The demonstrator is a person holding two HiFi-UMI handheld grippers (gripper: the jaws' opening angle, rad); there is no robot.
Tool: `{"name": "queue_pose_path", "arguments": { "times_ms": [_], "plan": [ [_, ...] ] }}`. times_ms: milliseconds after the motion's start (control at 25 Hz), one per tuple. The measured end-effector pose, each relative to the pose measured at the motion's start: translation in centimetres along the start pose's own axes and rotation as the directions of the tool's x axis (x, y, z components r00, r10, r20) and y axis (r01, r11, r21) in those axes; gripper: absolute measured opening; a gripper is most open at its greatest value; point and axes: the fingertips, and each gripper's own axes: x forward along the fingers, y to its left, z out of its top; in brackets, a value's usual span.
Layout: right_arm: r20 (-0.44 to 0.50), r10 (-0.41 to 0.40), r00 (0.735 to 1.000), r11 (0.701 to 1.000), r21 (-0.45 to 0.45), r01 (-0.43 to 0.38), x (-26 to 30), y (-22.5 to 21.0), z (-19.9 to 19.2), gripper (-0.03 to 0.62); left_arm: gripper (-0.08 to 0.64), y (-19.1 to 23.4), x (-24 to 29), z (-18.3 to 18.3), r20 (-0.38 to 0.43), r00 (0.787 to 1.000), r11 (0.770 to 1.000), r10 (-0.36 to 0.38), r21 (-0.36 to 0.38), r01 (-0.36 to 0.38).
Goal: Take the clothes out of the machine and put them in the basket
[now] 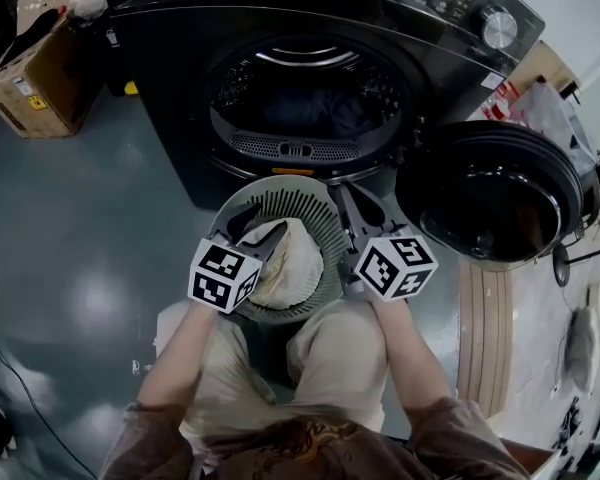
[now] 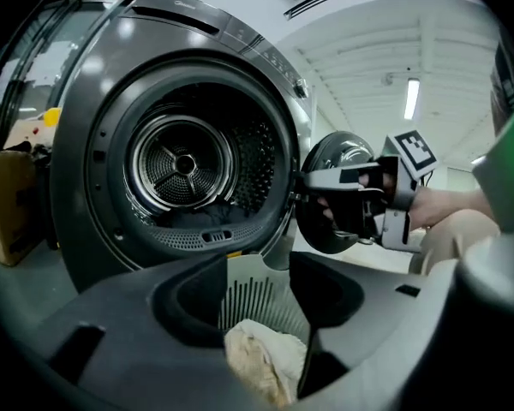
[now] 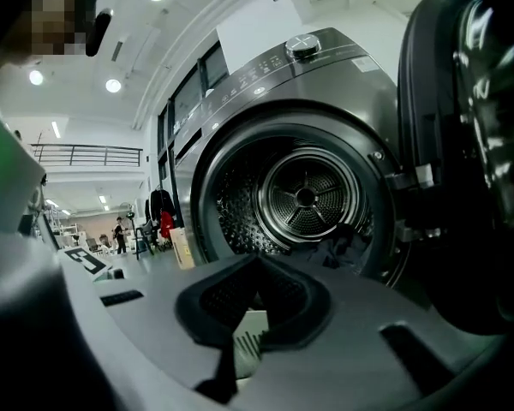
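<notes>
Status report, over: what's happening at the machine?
Left gripper open over basket; right gripper shut, empty. Cream cloth in basket, dark clothes in drum. Door open, path clear.

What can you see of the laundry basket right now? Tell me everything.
The basket is round, pale grey and looks like plastic, its wall made of thin upright slats under a plain rim. It stands upright on the floor just before the machine's open drum. One cream cloth lies bunched inside. The left gripper, jaws apart, and the right gripper hang over its near side; contact with either cannot be told.
</notes>
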Motion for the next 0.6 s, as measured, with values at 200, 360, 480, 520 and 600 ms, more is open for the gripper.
{"name": "queue_pose_path", "arguments": {
  "times_ms": [200,360,480,520,600],
  "plan": [
    [-0.004,0.036,0.999,0.999,-0.026,-0.036,-0.2,1.5,0.2,-0.005,0.251,3.5,2.9,4.2,0.061,0.998,0.993,0.021,0.118,-0.028],
    [-0.004,0.052,0.999,0.998,-0.036,-0.052,-0.9,2.1,0.3,-0.005,0.271,6.8,6.1,8.1,0.116,0.992,0.981,0.054,0.180,-0.075],
    [-0.010,0.057,0.998,0.998,-0.036,-0.057,-1.2,2.1,0.4,-0.005,0.284,8.7,8.9,9.5,0.109,0.992,0.979,0.058,0.189,-0.078],
    [-0.015,0.058,0.998,0.998,-0.037,-0.059,-1.3,2.1,0.3,-0.005,0.285,9.0,9.9,9.6,0.101,0.993,0.977,0.057,0.201,-0.076],
    [-0.027,0.061,0.998,0.997,-0.045,-0.062,-1.4,2.1,0.1,-0.005,0.296,9.4,12.0,9.7,0.077,0.996,0.966,0.048,0.251,-0.066]
  ]
}}
